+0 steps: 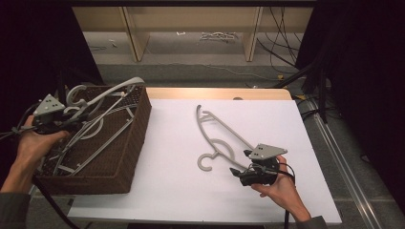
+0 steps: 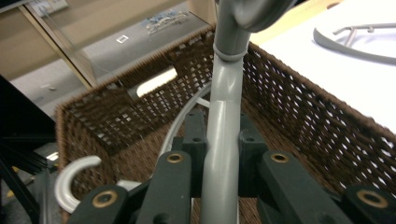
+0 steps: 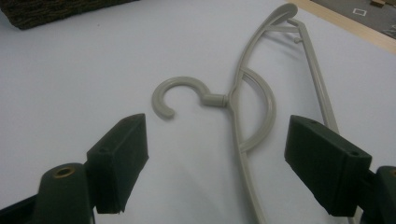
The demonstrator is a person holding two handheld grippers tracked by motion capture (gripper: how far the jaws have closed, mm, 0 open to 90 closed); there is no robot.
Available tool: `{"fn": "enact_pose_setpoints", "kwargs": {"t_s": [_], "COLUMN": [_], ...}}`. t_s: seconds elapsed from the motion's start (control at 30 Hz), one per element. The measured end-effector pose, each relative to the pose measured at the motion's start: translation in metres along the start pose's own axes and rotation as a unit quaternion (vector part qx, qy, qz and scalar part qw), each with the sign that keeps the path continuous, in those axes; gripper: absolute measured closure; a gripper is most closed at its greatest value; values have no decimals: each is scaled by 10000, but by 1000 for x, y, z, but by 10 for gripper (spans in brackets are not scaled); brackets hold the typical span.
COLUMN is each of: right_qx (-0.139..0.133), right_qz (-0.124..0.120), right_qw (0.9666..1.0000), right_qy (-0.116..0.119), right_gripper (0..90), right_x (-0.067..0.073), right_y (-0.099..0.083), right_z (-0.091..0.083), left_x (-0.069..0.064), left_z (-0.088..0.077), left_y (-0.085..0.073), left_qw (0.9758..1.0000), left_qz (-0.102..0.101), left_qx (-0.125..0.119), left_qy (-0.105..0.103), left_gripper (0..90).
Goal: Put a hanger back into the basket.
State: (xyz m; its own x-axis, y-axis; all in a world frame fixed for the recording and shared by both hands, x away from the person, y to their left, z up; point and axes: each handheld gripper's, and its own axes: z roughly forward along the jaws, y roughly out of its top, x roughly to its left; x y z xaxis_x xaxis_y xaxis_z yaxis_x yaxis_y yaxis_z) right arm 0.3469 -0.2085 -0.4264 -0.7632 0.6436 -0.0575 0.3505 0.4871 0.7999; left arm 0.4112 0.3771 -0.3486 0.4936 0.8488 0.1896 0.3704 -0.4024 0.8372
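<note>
Currently, at lower right of the high view, I hold the right gripper (image 1: 237, 172) spread wide over the grey hanger (image 1: 222, 138) lying on the white table (image 1: 167, 181). Farther left, my left gripper (image 1: 79, 116) pinches a second hanger (image 1: 112, 90) above the wicker basket (image 1: 138, 124).

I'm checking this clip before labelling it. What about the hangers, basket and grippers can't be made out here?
- Hanger count in the basket: high view, they overlap and the left gripper covers some.
- Held hanger: left gripper view, its hook is cut off by the top edge.
- Hanger on the table: right gripper view, its near arm runs off the bottom edge between the open right gripper.
</note>
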Motion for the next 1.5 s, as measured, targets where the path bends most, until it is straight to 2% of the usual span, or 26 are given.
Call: {"fn": "enact_pose_setpoints", "kwargs": {"t_s": [0.1,0.17,0.23,0.33,0.4,0.5,0.53,0.6,0.63,0.7,0.73,0.77,0.83,0.97,1.0,1.07,1.1,1.13,1.2,1.27,1.3,1.33,1.37,1.43,1.47,1.5], "right_qx": [-10,-3,-34,-6,-8,30,33,47,73,63,57,56,87,88,105,97,90,107,124,121,117,129,165,141,122,127], "right_qz": [3,54,17,25,24,1,7,19,29,-11,-15,-12,0,13,30,19,6,7,2,4,5,8,9,-19,-19,-29], "right_qw": [10000,10000,10000,10000,10000,10000,10000,10000,10000,10000,10000,10000,10000,10000,9999,9999,10000,9999,9999,9999,9999,9999,9999,9999,9999,9999], "right_qy": [22,-1,-17,-17,-10,-7,3,23,12,38,34,37,31,24,33,54,41,46,42,41,36,41,33,30,25,25], "right_gripper": [227,227,227,227,228,230,230,230,230,230,229,230,229,231,232,233,232,232,232,232,232,232,232,232,232,232], "right_x": [0,0,-2,-2,-2,-2,-2,-1,-1,-1,-1,-1,-1,-1,0,-1,-2,-1,-1,-1,-1,-1,-1,-2,-2,-2], "right_y": [0,0,-1,-1,-1,-2,-2,-1,-2,-2,-2,-2,-3,-3,-3,-3,-3,-3,-3,-3,-3,-3,-3,-3,-3,-4], "right_z": [-1,-2,-2,-2,-1,0,0,1,1,1,1,1,1,1,1,0,1,1,1,1,1,1,2,2,2,2], "left_x": [0,2,2,4,7,6,8,5,1,-3,-2,-2,-3,0,2,8,11,11,15,16,18,17,20,23,22,24], "left_z": [3,4,4,-1,-2,3,4,12,18,26,32,35,42,53,53,52,52,52,53,55,56,60,60,61,62,62], "left_y": [-6,-10,-13,-16,-18,-19,-18,-18,-19,-21,-22,-23,-27,-37,-40,-44,-45,-47,-50,-52,-52,-55,-54,-55,-57,-57], "left_qw": [9993,9993,9996,9996,9997,9988,9969,9954,9952,9942,9916,9913,9917,9892,9887,9894,9896,9887,9880,9876,9884,9910,9910,9910,9898,9894], "left_qz": [217,164,-41,-43,-56,36,299,420,319,298,494,518,387,80,-109,-310,-300,-474,-590,-685,-553,-649,-519,-542,-693,-657], "left_qx": [305,337,273,295,247,446,679,757,789,897,1035,1048,1072,1360,1405,1360,1360,1370,1392,1386,1388,1155,1223,1218,1241,1293], "left_qy": [4,-47,-45,4,-73,-194,-244,-409,-490,-511,-592,-601,-592,-542,-506,-413,-372,-374,-318,-255,-254,-176,-187,-135,-117,-98], "left_gripper": [788,787,788,789,790,789,790,790,790,791,791,791,790,789,789,786,780,771,756,733,726,718,707,679,675,665]}}
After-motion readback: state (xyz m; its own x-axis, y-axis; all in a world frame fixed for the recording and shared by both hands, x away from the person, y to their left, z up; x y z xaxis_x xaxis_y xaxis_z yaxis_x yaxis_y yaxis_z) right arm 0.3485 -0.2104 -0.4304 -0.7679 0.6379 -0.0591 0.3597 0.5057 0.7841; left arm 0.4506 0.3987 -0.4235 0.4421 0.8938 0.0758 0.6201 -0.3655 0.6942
